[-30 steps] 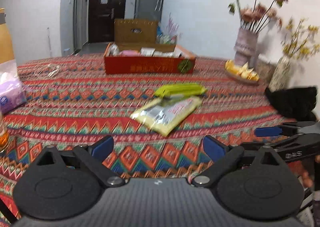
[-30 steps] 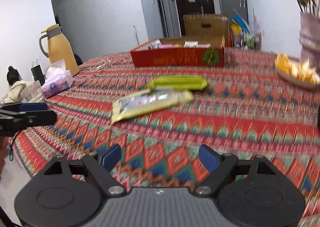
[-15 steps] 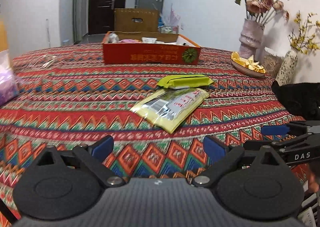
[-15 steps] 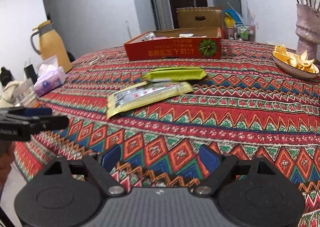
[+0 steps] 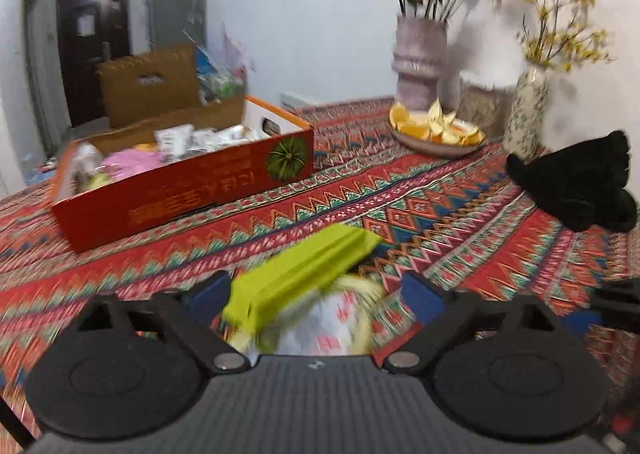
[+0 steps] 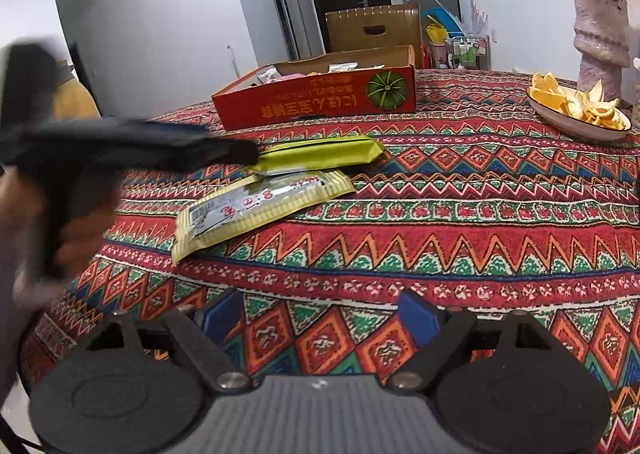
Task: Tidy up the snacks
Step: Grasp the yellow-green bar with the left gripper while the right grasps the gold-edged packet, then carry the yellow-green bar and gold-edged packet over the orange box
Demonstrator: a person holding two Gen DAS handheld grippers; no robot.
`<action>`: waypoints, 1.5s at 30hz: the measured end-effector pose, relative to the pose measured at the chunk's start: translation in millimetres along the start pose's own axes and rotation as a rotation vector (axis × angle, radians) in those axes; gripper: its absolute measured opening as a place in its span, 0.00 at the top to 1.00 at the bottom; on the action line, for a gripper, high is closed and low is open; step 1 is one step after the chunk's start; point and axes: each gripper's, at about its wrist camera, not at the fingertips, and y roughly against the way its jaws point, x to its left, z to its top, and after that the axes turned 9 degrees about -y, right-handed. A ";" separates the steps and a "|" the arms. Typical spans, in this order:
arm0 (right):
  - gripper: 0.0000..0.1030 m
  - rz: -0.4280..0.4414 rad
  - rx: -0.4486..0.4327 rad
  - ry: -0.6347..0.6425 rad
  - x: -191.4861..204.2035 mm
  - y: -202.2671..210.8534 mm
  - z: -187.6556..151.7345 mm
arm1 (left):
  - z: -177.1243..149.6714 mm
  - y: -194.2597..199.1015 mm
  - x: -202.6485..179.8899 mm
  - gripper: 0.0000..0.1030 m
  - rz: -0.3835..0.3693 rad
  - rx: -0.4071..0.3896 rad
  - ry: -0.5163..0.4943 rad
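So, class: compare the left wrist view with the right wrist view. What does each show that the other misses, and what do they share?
Only the left wrist view shows the yellow-flowered vase and the black cloth. Its own left claw is closing around the green snack packet, not yet pressing it.

Only the right wrist view shows the open, empty right claw and the person's hand holding the other tool.

Both show the red box, the yellow snack packet, the plate of orange peels and the pink vase.
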 end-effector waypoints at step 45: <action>0.50 -0.030 0.015 0.174 90.4 -109.6 41.3 | -133.0 119.8 46.5 0.64 0.398 0.083 0.417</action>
